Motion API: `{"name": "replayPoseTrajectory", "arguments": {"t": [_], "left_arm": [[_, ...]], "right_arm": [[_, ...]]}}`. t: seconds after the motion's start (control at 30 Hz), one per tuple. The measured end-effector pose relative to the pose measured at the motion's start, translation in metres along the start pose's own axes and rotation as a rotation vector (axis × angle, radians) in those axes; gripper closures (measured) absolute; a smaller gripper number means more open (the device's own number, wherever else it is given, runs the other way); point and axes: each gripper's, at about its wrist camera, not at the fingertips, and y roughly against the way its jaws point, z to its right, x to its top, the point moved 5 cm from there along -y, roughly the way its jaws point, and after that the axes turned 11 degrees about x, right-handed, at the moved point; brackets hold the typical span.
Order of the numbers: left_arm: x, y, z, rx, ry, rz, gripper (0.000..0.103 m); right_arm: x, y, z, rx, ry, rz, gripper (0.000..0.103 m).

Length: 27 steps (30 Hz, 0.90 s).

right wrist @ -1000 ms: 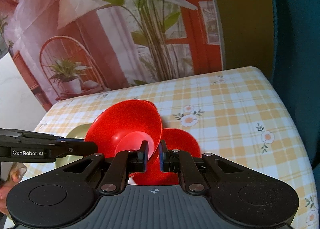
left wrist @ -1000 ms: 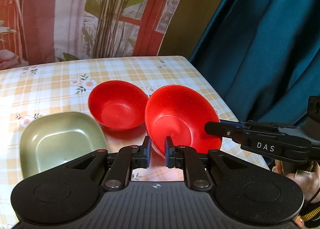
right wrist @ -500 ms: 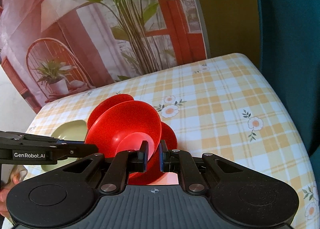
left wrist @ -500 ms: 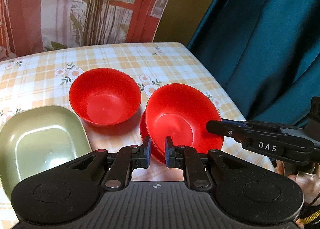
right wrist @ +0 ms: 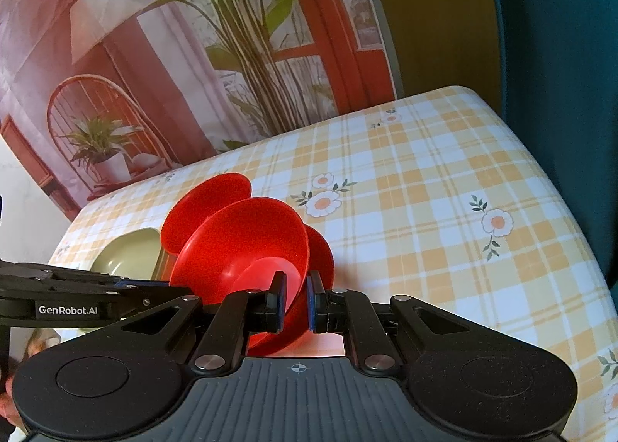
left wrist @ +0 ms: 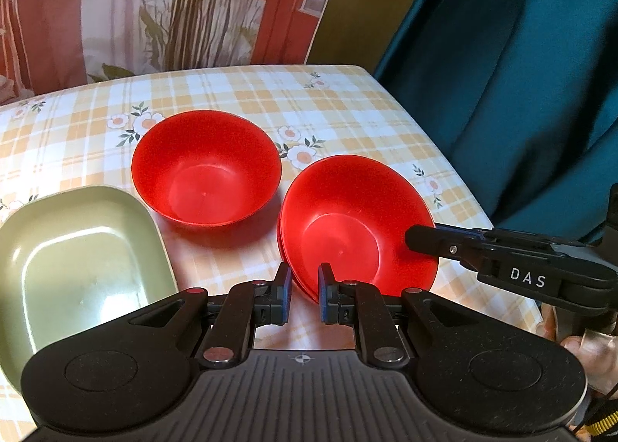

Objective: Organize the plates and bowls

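My right gripper (right wrist: 296,301) is shut on the rim of a red bowl (right wrist: 247,245) and holds it tilted, low over a second red bowl (right wrist: 322,252) on the table. In the left wrist view the held bowl (left wrist: 355,225) nests into the one beneath, with the right gripper's fingers (left wrist: 428,241) on its right rim. A third red bowl (left wrist: 206,167) stands upright behind and to the left. A green square bowl (left wrist: 81,249) sits at the near left. My left gripper (left wrist: 303,293) is narrowly open and empty, just in front of the nested bowls.
The table (right wrist: 444,210) has a yellow checked cloth with flowers. Its right edge drops off beside a teal curtain (left wrist: 521,75). A printed backdrop (right wrist: 174,36) hangs behind the far edge.
The right gripper has lowered the held red bowl down into the red bowl beneath it. The left gripper has drifted slightly, staying empty in front of the bowls.
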Motion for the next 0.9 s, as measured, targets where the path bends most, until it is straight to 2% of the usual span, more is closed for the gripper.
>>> {"name": "replayPoseTrajectory", "arguments": {"t": [0.9], "left_arm": [[0.0023, -0.0003, -0.0093, 0.038, 0.024, -0.003, 0.087]], "right_arm": [[0.0021, 0.0002, 0.0022, -0.023, 0.003, 0.010, 0.085]]}}
